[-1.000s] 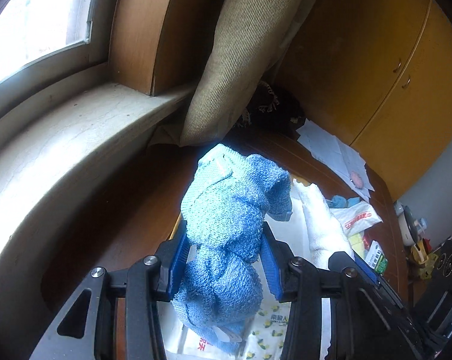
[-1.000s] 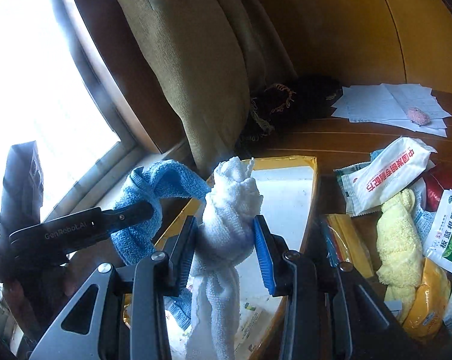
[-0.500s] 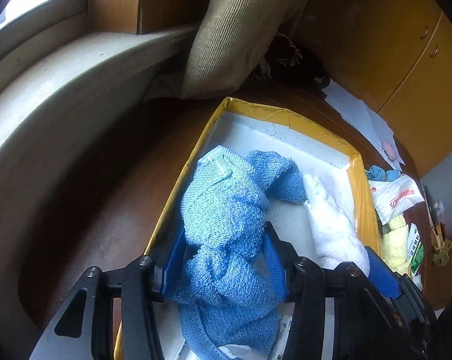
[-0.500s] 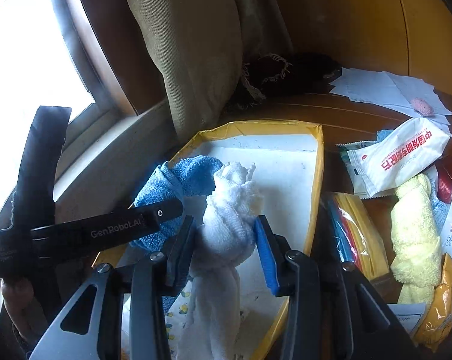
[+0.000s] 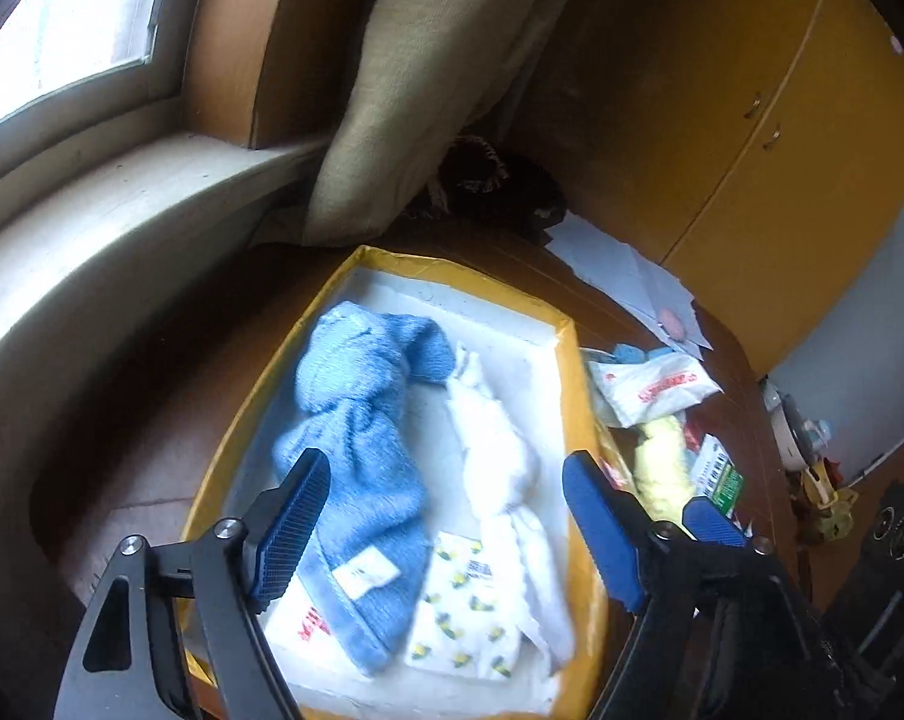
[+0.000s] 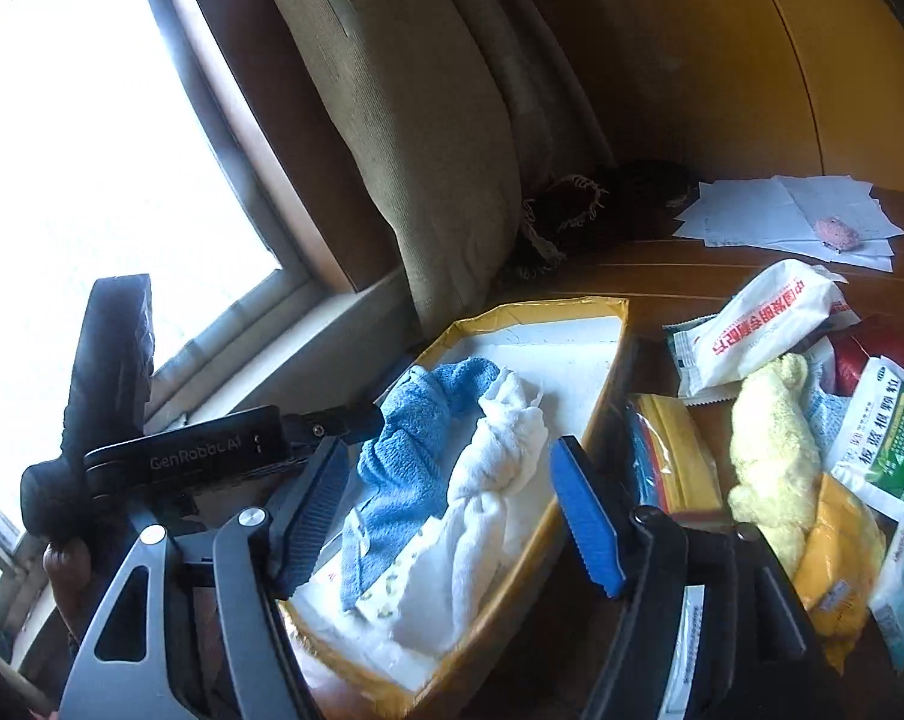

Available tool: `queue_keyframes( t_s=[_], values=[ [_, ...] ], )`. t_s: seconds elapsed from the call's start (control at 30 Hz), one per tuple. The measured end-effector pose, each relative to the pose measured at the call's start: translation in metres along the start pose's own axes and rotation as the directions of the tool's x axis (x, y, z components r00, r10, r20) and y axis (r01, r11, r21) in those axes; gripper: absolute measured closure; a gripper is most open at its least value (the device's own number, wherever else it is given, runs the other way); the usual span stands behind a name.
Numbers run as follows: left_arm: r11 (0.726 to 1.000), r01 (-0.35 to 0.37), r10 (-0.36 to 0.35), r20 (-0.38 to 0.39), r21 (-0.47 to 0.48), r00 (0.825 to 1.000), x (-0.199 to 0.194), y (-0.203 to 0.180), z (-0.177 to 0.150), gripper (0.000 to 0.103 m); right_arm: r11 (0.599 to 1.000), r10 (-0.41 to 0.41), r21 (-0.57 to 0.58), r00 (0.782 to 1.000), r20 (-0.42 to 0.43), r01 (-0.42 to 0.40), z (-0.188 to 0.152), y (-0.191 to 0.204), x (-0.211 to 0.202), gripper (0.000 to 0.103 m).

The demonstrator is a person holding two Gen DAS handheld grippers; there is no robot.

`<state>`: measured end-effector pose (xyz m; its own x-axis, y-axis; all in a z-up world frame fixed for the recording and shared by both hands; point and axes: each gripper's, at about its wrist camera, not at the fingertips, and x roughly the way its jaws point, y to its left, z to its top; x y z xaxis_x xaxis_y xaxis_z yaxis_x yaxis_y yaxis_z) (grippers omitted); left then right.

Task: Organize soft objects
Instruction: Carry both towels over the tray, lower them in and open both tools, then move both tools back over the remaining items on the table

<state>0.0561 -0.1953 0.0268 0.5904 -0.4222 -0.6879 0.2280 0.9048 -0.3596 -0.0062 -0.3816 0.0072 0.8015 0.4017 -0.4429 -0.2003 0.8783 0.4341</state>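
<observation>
- Left wrist view: a knotted blue terry towel (image 5: 362, 438) and a knotted white towel (image 5: 499, 456) are laid side by side in the yellow-rimmed white box (image 5: 562, 360).
- Both have just been released: the left gripper (image 5: 446, 516) and right gripper (image 6: 452, 510) are spread wide, nothing clamped.
- Loose cloth could be snagged on withdrawal; the yellow towel (image 6: 775, 456) at three o'clock is left outside.

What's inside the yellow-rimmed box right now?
In the yellow-rimmed box: a knotted blue towel, a knotted white towel, and a lemon-print packet partly covered by both. Anything beneath them is hidden.
</observation>
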Motion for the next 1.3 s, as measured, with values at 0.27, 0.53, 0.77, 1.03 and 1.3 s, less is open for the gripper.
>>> queue_keyframes(
  t_s=[0.27,0.53,0.77,1.03,1.3],
  values=[
    [0.983,0.141,-0.135,-0.059,0.115,0.989,-0.011,-0.071,-0.047,0.017,1.0,-0.004,0.031,1.0,0.021,0.003,-0.043,-0.034,-0.092,0.032],
    [0.969,0.16,-0.139,-0.118,0.189,0.983,-0.004,-0.113,-0.069,0.017,0.971,-0.162,0.173,0.987,-0.013,0.162,-0.09,-0.111,-0.179,0.032],
    [0.965,0.161,-0.13,-0.156,0.206,0.979,0.005,-0.124,-0.076,0.017,0.901,-0.35,0.251,0.935,-0.061,0.353,-0.113,-0.132,-0.206,0.032],
    [0.962,0.133,-0.09,-0.182,0.24,0.979,0.013,-0.124,-0.082,0.017,0.878,-0.371,0.275,0.92,-0.127,0.392,-0.109,-0.15,-0.175,0.032],
    [0.953,0.083,-0.013,-0.234,0.291,0.972,0.049,-0.14,-0.087,0.017,0.881,-0.358,0.285,0.926,-0.118,0.377,-0.094,-0.156,-0.151,0.032]
  ],
)
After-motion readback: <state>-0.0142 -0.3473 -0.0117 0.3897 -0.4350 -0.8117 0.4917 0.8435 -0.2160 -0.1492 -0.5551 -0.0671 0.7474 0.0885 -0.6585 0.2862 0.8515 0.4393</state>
